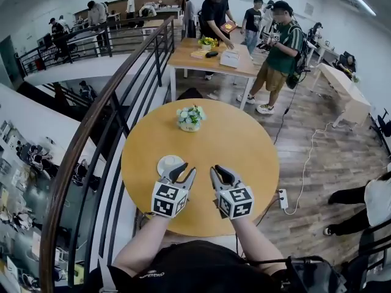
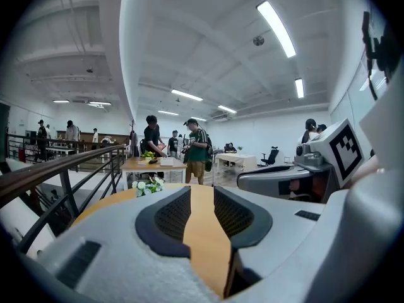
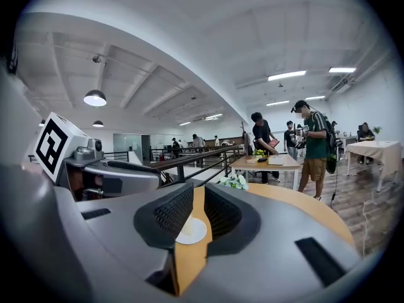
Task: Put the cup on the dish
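Left claw (image 1: 186, 171), closed and empty, hangs just by the white dish (image 1: 165, 162)

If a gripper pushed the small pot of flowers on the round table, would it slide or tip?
Probably tips sooner than slides: the pot of flowers carries a bouquet wider than its base. It likely feels light, being small against the round table. The blooms look soft; gripping them could crush them.

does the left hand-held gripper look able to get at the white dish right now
Probably yes: the dish lies on the table just by the left hand-held gripper, with nothing between them. Its jaws are shut and would need opening.
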`<state>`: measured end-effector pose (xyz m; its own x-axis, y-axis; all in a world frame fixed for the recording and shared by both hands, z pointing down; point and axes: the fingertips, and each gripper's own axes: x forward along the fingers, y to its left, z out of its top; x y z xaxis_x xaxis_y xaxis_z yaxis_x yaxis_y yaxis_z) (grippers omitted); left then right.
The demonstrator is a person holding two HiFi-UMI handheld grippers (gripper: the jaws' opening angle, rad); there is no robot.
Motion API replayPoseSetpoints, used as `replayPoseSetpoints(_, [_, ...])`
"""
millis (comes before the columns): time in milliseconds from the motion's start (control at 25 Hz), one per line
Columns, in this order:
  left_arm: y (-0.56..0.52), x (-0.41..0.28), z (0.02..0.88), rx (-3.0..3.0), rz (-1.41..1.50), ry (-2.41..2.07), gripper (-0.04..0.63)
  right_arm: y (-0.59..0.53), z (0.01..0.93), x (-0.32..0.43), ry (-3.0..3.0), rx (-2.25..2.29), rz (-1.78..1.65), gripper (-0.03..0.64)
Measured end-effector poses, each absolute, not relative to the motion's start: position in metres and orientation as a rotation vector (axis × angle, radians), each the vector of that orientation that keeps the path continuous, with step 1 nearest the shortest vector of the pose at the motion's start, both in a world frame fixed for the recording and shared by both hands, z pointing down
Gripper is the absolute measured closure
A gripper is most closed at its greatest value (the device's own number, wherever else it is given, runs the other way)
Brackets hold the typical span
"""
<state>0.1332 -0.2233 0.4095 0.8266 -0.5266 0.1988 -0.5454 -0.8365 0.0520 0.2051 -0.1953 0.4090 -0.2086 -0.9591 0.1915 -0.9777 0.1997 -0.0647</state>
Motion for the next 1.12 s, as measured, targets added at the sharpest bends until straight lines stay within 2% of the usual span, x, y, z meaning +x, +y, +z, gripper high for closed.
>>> replayPoseSetpoints(1120, [-0.234, 0.133, 0.427, 2.875, 0.303, -0.838, 0.477, -0.209, 0.424, 0.197, -2.341, 1.843, 0.284, 0.563])
